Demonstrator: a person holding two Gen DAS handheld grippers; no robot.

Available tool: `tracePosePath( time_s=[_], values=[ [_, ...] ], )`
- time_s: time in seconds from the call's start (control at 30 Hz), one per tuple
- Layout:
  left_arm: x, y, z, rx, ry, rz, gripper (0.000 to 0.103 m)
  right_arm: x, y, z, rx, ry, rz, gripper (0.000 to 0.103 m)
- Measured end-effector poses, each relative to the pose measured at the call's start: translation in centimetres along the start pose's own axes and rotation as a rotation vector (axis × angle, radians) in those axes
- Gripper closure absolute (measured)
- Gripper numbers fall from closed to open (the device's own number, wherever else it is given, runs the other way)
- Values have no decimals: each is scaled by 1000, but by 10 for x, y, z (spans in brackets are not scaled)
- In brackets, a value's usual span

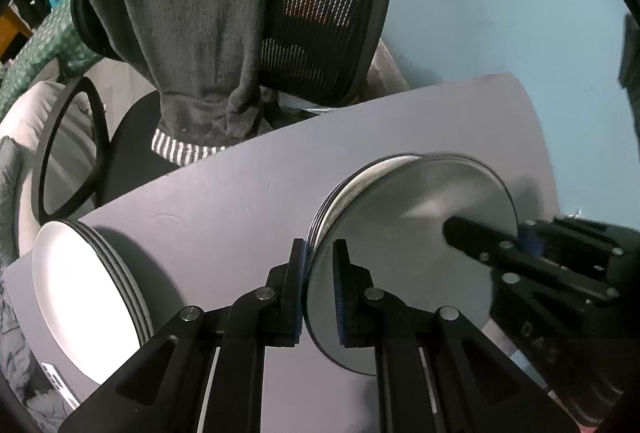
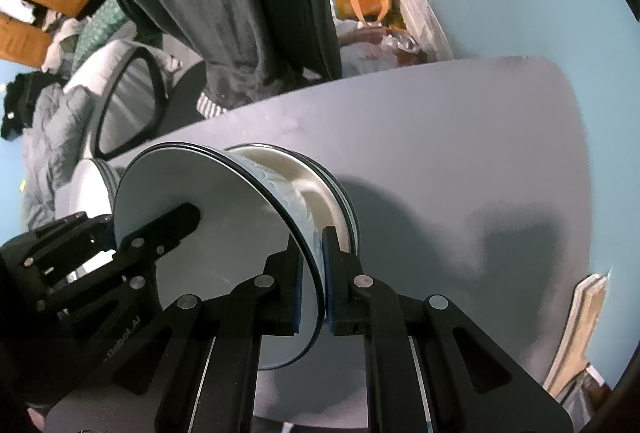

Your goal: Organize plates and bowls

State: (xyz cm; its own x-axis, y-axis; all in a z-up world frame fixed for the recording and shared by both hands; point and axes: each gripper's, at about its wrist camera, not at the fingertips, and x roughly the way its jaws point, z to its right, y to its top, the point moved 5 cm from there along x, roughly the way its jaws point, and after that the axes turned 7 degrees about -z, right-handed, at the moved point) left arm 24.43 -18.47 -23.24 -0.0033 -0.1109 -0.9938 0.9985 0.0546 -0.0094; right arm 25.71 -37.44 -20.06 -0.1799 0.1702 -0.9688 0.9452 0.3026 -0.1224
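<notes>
Jaws: both pairs clamp plate (image 1: 400, 233) rim | apparently above stack (image 2: 340, 193)

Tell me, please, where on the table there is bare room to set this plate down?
The table is bare to the right of the bowl stack, out to its rounded far corner, with only shadow there. The strip between that stack and the white plate stack is also free. Around the held plate both hand-held grippers crowd in: left, right.
</notes>
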Motion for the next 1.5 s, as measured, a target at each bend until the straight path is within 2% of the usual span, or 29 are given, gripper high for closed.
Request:
tracePosePath(
  time_s=[0.17,0.4,0.53,0.63,0.77,0.83,0.9,1.0,1.2,1.3,1.37,1.5],
  values=[
    [0,-1,1,11,2,-6,92,0,1,-2,-34,-38,-6,90],
    [-2,-1,-2,7,-5,-11,89,-2,-2,-1,-22,-35,-15,89],
    [-3,-2,-4,15,-4,-16,88,-4,-3,-2,-10,-18,-10,83],
    [-6,-2,-5,17,-8,-10,87,-7,-5,-2,2,-18,-5,83],
    [-12,-4,-9,12,-10,4,83,-13,-7,-2,19,-14,15,83],
    [-16,-5,-12,8,-15,13,78,-15,-8,-1,21,-10,22,83],
    [-20,-6,-14,4,-17,24,77,-17,-10,0,28,-3,29,83],
    [-26,-8,-15,5,-41,33,72,-26,-11,1,39,-15,57,75],
    [-44,-14,-16,22,-22,74,71,-50,-12,-4,37,-12,115,74],
    [-58,-18,-15,26,-18,103,60,-64,-15,-9,20,-35,148,67],
    [-68,-22,-16,28,-14,127,55,-74,-19,-13,4,-51,173,56],
    [-91,-30,-19,32,7,175,46,-88,-23,-20,-35,-84,208,52]
  ],
)
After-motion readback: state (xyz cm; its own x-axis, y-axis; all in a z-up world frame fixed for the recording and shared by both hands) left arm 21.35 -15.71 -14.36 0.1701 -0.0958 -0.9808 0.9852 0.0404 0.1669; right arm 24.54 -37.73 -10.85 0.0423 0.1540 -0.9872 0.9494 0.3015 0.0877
